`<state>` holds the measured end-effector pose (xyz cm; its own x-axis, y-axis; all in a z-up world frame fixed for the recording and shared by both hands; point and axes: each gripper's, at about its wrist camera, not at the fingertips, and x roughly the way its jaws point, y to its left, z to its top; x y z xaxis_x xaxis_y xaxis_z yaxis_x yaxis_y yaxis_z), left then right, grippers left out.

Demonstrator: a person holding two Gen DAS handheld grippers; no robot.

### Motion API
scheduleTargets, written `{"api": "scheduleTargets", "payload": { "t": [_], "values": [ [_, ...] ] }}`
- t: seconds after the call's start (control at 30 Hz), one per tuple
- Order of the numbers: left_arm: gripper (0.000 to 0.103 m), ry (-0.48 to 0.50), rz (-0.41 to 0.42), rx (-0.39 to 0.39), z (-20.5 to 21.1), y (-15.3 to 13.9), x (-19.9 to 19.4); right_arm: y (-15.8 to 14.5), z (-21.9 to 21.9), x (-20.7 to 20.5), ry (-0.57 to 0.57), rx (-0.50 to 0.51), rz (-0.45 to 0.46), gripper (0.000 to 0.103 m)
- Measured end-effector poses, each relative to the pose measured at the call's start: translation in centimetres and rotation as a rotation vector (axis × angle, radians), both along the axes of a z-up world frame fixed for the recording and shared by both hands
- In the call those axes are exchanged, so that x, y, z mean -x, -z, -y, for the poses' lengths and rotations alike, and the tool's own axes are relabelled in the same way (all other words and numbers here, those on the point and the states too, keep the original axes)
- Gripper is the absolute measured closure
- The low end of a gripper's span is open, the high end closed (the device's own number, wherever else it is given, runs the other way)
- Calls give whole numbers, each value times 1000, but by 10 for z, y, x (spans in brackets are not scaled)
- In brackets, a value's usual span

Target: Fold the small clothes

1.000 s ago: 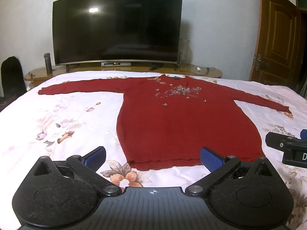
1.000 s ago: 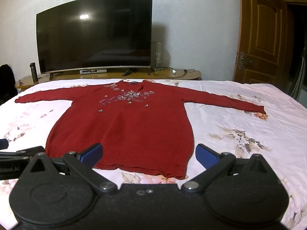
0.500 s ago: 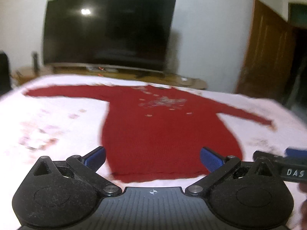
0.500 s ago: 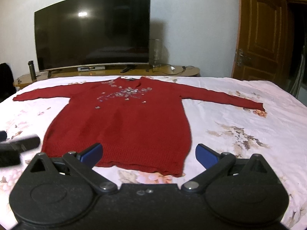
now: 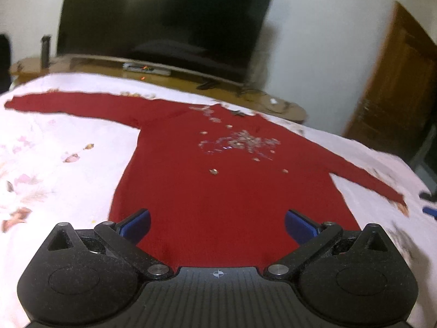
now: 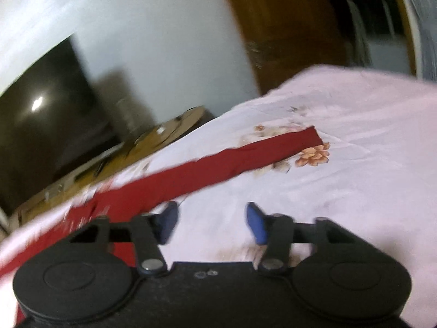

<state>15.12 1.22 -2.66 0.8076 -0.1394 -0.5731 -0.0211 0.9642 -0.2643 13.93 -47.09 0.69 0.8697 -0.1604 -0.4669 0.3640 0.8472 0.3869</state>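
A red knitted sweater (image 5: 218,191) with silver beading on the chest lies flat and face up on a white flowered bedsheet (image 5: 54,158), both sleeves spread out. My left gripper (image 5: 217,225) hovers over the sweater's lower body, open, with nothing between its blue pads. In the blurred right wrist view the sweater's right sleeve (image 6: 245,158) runs diagonally up to its cuff. My right gripper (image 6: 211,222) is just short of that sleeve, over bare sheet; its jaws are closing and hold nothing. A bit of the right gripper (image 5: 428,203) shows at the left view's right edge.
A large dark television (image 5: 164,19) stands on a low wooden cabinet (image 5: 191,82) behind the bed. A brown wooden door (image 5: 396,82) is at the right. A dark bottle (image 5: 45,47) stands on the cabinet's left end.
The left gripper moved forward over the sweater's hem. The right gripper swung right towards the right sleeve, rolled, and its jaws narrowed; the body of the sweater left its view.
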Motion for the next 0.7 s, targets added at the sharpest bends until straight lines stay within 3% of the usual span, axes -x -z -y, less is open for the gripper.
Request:
{"api": "scheduleTargets", "payload": {
  "t": [0.2, 0.33, 0.4, 0.6, 0.7],
  "values": [
    [0, 1, -133, 62, 30, 29, -72, 62, 120, -83, 202, -265, -7, 59],
    [0, -4, -164, 80, 52, 37, -99, 102, 163, -109, 274, -379, -33, 65],
    [0, 3, -173, 92, 59, 39, -108, 108, 172, -113, 268, -389, 11, 65],
    [0, -6, -191, 122, 63, 46, -118, 109, 175, -134, 228, -368, 0, 65],
    [0, -21, -183, 125, 57, 43, -118, 105, 174, -144, 214, -349, -23, 75]
  ]
}}
